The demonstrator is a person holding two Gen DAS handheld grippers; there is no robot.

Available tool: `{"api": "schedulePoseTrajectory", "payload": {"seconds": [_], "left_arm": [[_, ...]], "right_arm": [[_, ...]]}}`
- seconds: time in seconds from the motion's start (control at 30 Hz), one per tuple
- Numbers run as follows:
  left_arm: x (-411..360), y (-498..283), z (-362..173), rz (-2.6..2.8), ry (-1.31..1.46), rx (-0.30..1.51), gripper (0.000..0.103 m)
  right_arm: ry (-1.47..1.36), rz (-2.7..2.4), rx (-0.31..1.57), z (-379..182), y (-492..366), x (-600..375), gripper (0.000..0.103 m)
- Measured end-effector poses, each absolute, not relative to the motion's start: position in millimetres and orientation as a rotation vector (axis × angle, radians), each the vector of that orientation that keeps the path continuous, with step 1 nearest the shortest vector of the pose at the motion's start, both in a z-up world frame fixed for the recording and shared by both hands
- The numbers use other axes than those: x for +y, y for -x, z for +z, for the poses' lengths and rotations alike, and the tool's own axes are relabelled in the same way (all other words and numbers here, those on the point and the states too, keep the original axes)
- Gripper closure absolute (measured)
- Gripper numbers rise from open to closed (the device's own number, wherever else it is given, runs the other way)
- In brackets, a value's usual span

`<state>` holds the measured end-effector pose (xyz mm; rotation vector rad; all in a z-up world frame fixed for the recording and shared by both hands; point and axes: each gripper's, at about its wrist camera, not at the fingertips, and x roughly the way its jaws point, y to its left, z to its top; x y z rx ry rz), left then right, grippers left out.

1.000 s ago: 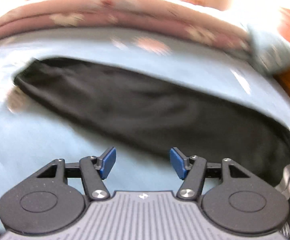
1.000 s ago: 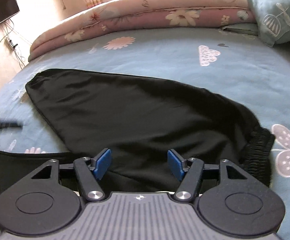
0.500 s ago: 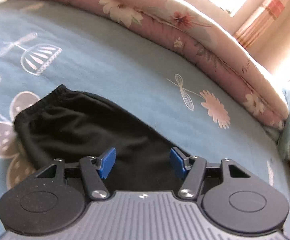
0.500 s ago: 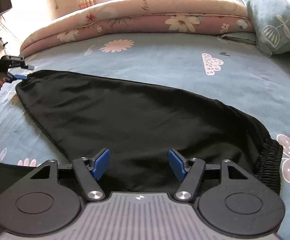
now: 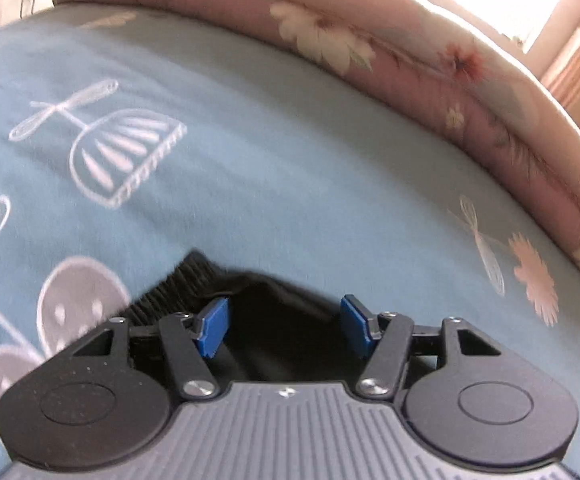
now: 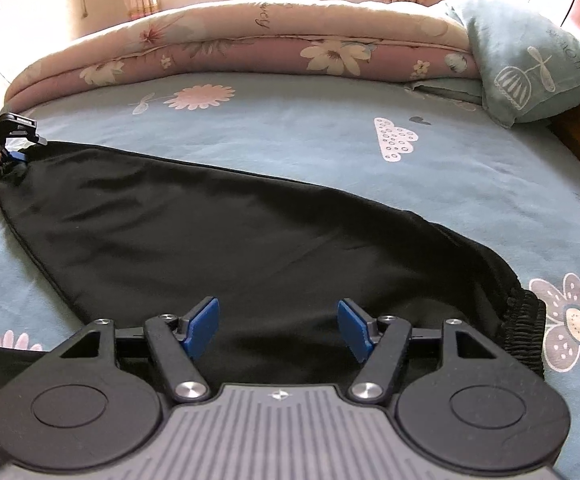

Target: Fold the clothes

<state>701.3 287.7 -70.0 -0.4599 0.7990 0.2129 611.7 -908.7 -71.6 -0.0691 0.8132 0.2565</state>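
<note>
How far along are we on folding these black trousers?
Done: the black trousers lie spread flat on the bed sheet. In hand: the left hand-held gripper sits open at the cuff; the right hand-held gripper hovers open near the waistband. Left: gripping both ends and making every fold; none visible yet.

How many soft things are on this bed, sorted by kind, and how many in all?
Black garment: 1
Floral quilt: 1
Blue pillow: 1
Total: 3
</note>
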Motion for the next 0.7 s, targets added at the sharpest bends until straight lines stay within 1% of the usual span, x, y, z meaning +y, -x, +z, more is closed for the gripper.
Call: {"api": "schedulePoseTrajectory", "payload": {"seconds": [0.13, 0.23, 0.27, 0.3, 0.4, 0.47, 0.57, 0.7], "left_arm": [[280.6, -694.5, -62.1, 0.197, 0.437, 0.793, 0.043], [271.1, -670.1, -51.7, 0.144, 0.374, 0.773, 0.042], [268.7, -660.0, -48.9, 0.135, 0.369, 0.763, 0.036], [267.5, -653.4, -47.5, 0.12, 0.37, 0.761, 0.033], [264.3, -652.1, -56.2, 0.071, 0.377, 0.816, 0.033], [260.7, -658.2, -61.3, 0.119, 0.306, 0.837, 0.033], [268.0, -665.1, -61.6, 0.262, 0.273, 0.852, 0.037], [261.5, -651.9, -41.3, 0.25, 0.315, 0.814, 0.035]], "right_arm": [[0.07, 0.268, 0.823, -74.4, -611.9, -906.5, 0.032], [0.082, 0.28, 0.815, -70.8, -612.4, -906.2, 0.032], [0.082, 0.29, 0.811, -69.3, -612.7, -907.0, 0.032], [0.081, 0.3, 0.808, -67.8, -613.0, -907.9, 0.031], [0.088, 0.305, 0.801, -64.9, -614.7, -908.7, 0.03], [0.089, 0.302, 0.802, -64.5, -616.3, -908.4, 0.03], [0.087, 0.293, 0.796, -62.6, -614.3, -909.2, 0.03], [0.079, 0.284, 0.788, -58.8, -607.4, -917.2, 0.03]]}}
